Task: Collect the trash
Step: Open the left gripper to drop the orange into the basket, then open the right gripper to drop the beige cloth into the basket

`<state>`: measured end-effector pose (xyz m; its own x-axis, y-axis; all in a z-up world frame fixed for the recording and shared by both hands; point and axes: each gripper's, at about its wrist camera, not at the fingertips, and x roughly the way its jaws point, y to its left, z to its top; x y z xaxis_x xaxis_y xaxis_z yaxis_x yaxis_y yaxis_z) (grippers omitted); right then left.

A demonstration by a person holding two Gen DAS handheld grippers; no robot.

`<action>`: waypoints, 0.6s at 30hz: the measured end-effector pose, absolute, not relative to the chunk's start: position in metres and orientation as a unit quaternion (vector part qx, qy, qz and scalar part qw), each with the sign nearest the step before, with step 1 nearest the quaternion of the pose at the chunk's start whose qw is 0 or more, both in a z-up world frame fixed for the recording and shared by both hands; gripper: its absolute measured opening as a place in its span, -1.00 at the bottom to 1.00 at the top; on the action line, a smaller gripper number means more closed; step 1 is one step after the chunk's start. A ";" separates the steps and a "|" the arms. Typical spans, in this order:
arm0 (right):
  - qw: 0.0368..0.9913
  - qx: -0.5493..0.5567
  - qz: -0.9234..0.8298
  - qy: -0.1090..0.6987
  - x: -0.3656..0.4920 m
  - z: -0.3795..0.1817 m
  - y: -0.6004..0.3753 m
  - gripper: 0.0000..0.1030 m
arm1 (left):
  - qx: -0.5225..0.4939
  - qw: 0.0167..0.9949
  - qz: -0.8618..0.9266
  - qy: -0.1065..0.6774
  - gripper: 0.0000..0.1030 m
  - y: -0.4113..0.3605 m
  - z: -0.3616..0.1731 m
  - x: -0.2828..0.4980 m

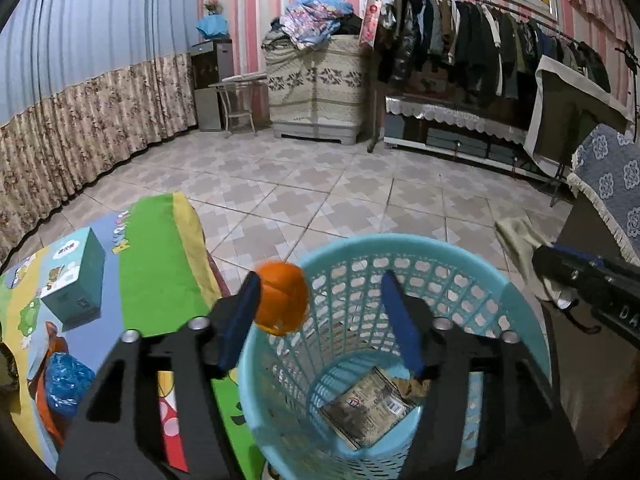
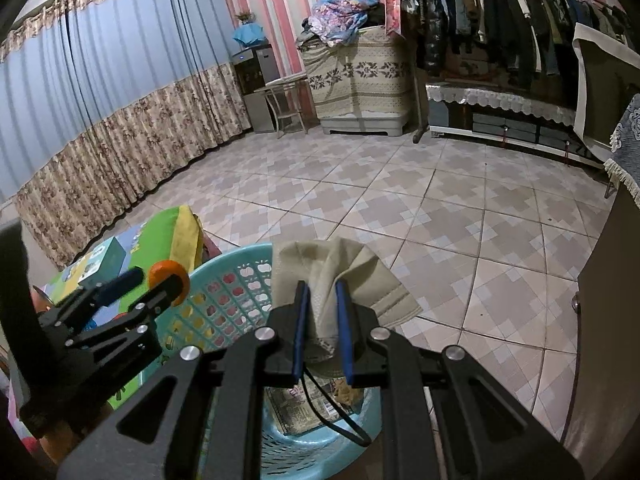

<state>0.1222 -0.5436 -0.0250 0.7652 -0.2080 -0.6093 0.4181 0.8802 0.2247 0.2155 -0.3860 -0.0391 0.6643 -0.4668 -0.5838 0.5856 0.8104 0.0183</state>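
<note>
A light blue plastic basket [image 1: 516,300] stands on the floor beside a low table; it holds a flat printed wrapper [image 1: 366,408] and a brown scrap. My left gripper [image 1: 320,312] is open over the basket. An orange peel [image 1: 282,298] touches its left finger and hangs above the basket's rim. My right gripper [image 2: 323,320] is shut on a beige cloth [image 2: 360,272] and holds it above the basket [image 2: 224,292]. The left gripper [image 2: 132,284] and the peel [image 2: 168,276] also show in the right wrist view.
A colourful cartoon mat [image 1: 156,264] covers the low table at the left, with a teal box [image 1: 76,276] and a blue crumpled wrapper [image 1: 66,384] on it. Tiled floor stretches ahead to a clothes rack [image 1: 480,40] and a covered cabinet [image 1: 316,80].
</note>
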 end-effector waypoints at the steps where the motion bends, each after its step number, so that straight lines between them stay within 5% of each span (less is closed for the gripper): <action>1: 0.923 0.177 -0.169 0.298 0.122 -0.025 -0.543 -0.71 | 0.102 0.907 -0.289 0.288 0.27 -0.385 -0.038 0.216; 18: 0.928 0.155 -0.141 0.309 0.147 -0.031 -0.504 -0.71 | 0.084 0.935 -0.226 0.261 0.75 -0.324 -0.011 0.219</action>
